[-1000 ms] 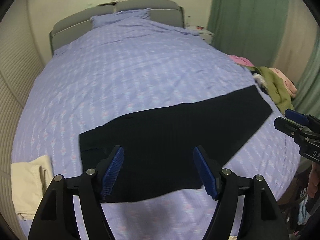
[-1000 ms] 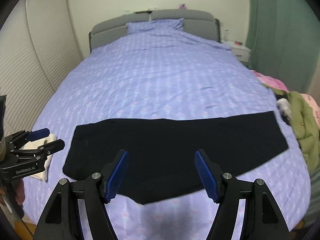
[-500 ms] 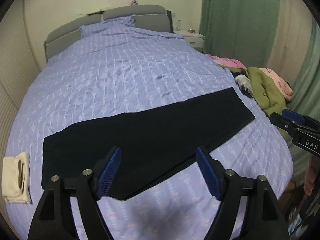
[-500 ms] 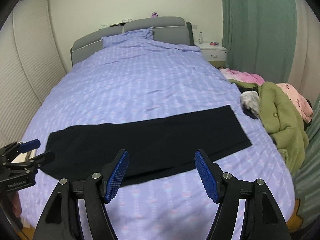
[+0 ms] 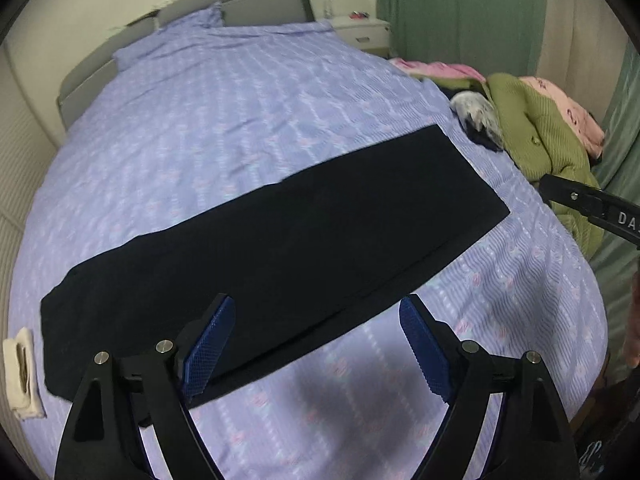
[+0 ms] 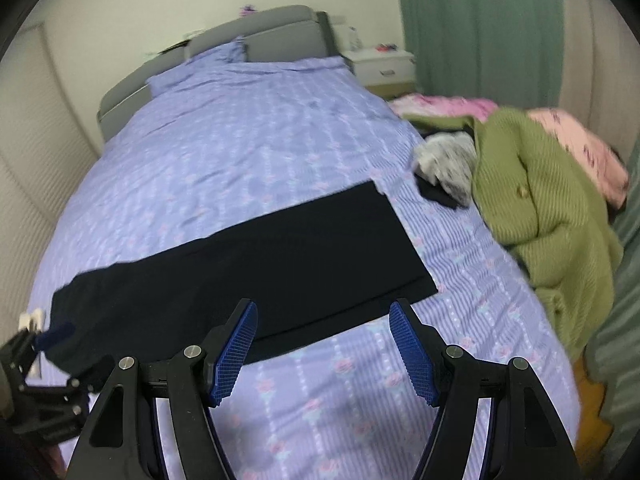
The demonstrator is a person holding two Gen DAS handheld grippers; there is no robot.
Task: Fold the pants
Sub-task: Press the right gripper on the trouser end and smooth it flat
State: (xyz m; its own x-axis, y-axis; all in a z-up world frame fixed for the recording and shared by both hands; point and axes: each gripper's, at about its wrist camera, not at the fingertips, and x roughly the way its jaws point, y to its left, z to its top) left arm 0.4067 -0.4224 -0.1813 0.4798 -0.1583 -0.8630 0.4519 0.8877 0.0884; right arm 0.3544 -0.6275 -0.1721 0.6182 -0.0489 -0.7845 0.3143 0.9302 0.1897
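The pants (image 5: 280,248) are seen as a long black strip, laid flat and folded lengthwise, one leg on the other, on the lilac patterned bed (image 5: 248,112). They are stretched slantwise ahead of the left fingers (image 5: 208,344), the near edge passing just beyond the blue pads, the wider waist end far off to the left, the straight hem end up and to the right. From the right fingers (image 6: 412,352) the hem end (image 6: 400,252) is seen just ahead, squarely cut, the cloth smooth and unwrinkled.

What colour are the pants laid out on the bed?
The pants are plain black, clearest in the left wrist view, lying flat on the lilac patterned bedspread.
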